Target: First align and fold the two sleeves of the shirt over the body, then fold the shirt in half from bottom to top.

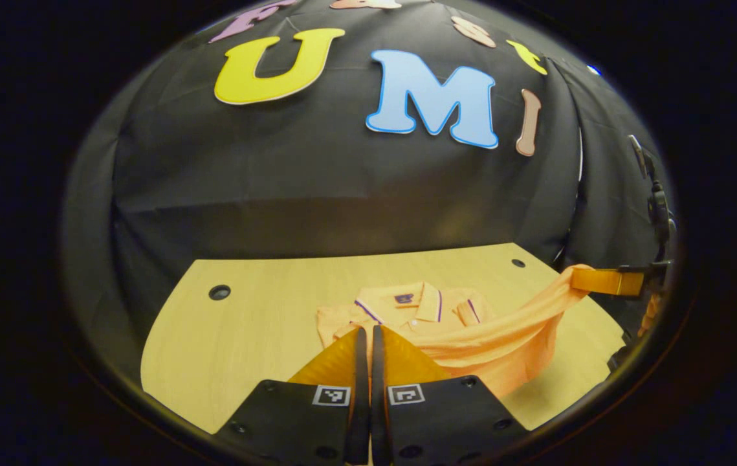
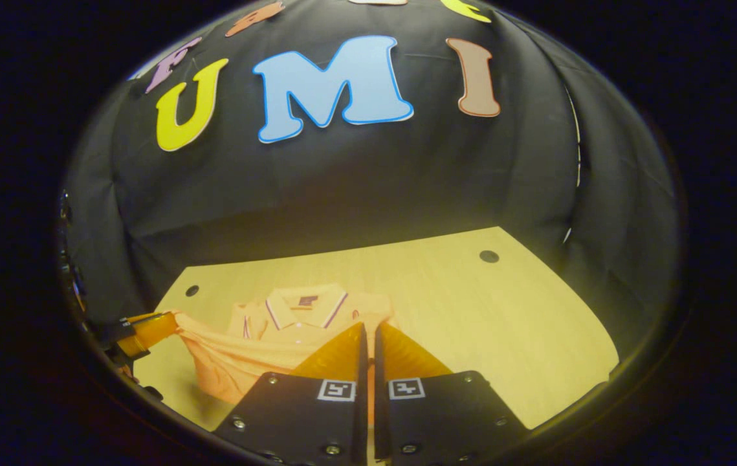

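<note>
An orange polo shirt lies on the wooden table, collar toward the booth wall, sleeves folded in over the body. Its bottom hem is lifted off the table and hangs as a sagging band between the two grippers. My left gripper is shut on one end of the hem. The right gripper holds the other end, higher and to the right. In the right gripper view, the shirt lies ahead to the left, the right gripper is shut on the hem, and the left gripper pinches the far end.
The table has round cable holes near its back corners. Black cloth closes the booth behind and beside the table. Bare tabletop stretches right of the shirt in the right gripper view.
</note>
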{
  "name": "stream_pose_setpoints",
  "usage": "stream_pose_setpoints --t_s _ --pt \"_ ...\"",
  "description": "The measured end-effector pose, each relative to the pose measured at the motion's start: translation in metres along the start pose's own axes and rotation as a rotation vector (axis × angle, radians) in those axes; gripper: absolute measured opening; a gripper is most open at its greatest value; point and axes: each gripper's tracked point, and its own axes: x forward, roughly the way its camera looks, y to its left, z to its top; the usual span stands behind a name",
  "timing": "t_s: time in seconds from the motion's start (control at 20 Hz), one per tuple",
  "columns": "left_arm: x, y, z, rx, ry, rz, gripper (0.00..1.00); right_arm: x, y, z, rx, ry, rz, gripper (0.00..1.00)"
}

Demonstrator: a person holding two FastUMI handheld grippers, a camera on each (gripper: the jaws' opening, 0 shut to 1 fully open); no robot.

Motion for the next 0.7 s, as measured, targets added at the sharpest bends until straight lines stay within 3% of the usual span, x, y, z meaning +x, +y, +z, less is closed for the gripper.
stream_pose_setpoints --t_s 0.35,0.4,0.45,0.7 --pt "0.054 0.016 0.02 0.002 -0.014 0.009 0.07 0.055 0.015 0.02 -0.015 0.012 0.006 0.04" --pt "0.058 0.018 0.021 0.003 -0.016 0.014 0.07 0.061 0.017 0.023 -0.02 0.015 0.01 0.08" --pt "0.064 0.02 0.023 0.004 -0.019 0.018 0.07 0.068 0.018 0.025 -0.028 0.014 0.011 0.04" --pt "0.093 0.028 0.028 -0.006 -0.029 0.039 0.07 0.093 0.019 0.034 -0.061 0.013 0.007 0.04"
